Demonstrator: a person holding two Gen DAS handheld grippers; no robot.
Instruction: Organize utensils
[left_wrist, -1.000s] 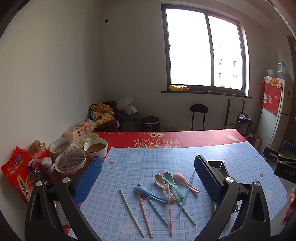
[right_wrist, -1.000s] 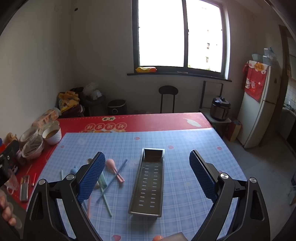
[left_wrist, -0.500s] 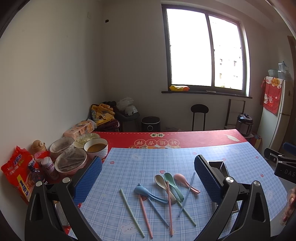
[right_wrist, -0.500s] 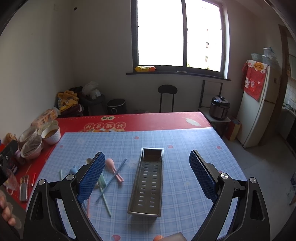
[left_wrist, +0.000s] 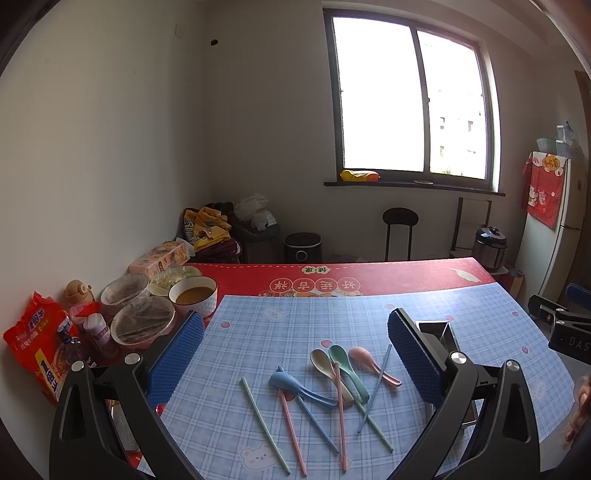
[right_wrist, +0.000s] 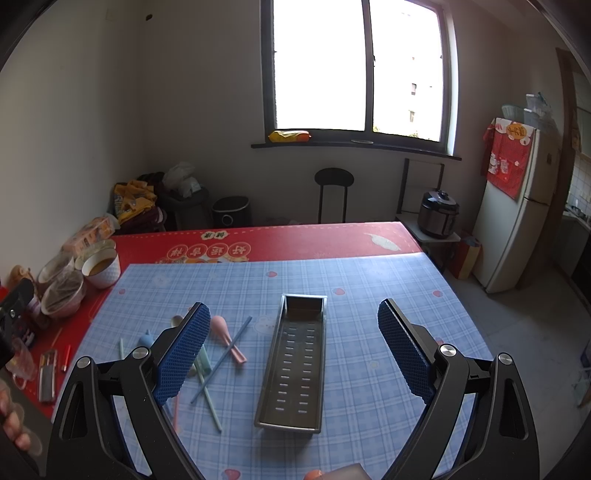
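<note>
**Both grippers wide over a scatter of spoons and chopsticks**

Above the blue checked cloth (left_wrist: 369, 317) both tools hang with nothing between their blue pads. The left gripper (left_wrist: 295, 354) has its jaws spread far apart and looks down on the loose utensils; the right gripper (right_wrist: 290, 347) is spread just as wide and frames the metal tray (right_wrist: 295, 365).

On the cloth, in the left wrist view, four spoons lie close together: a blue spoon (left_wrist: 291, 384) nearest the left pad, then a beige spoon (left_wrist: 321, 362), a green spoon (left_wrist: 343, 360) and a pink spoon (left_wrist: 365, 360), bowls pointing away from the camera. The beige and green ones touch along their handles. Chopsticks lie among and across them: a green chopstick (left_wrist: 264, 428) lies apart at the left, a pink chopstick (left_wrist: 291, 432) runs out from under the blue spoon, another pink one crosses the beige spoon's handle, and a blue chopstick (left_wrist: 375, 387) leans over the pink spoon's handle.

The tray is long, narrow and slotted along its floor, with nothing in it. It sits just to the right of the utensils, apart from them, its length running away from the camera; in the left view only its far end shows behind the right pad.

Covered bowls (left_wrist: 142, 325) and a bowl of brown liquid (left_wrist: 194, 295) stand on the red table (left_wrist: 369, 275) at the left edge, off the cloth
</note>
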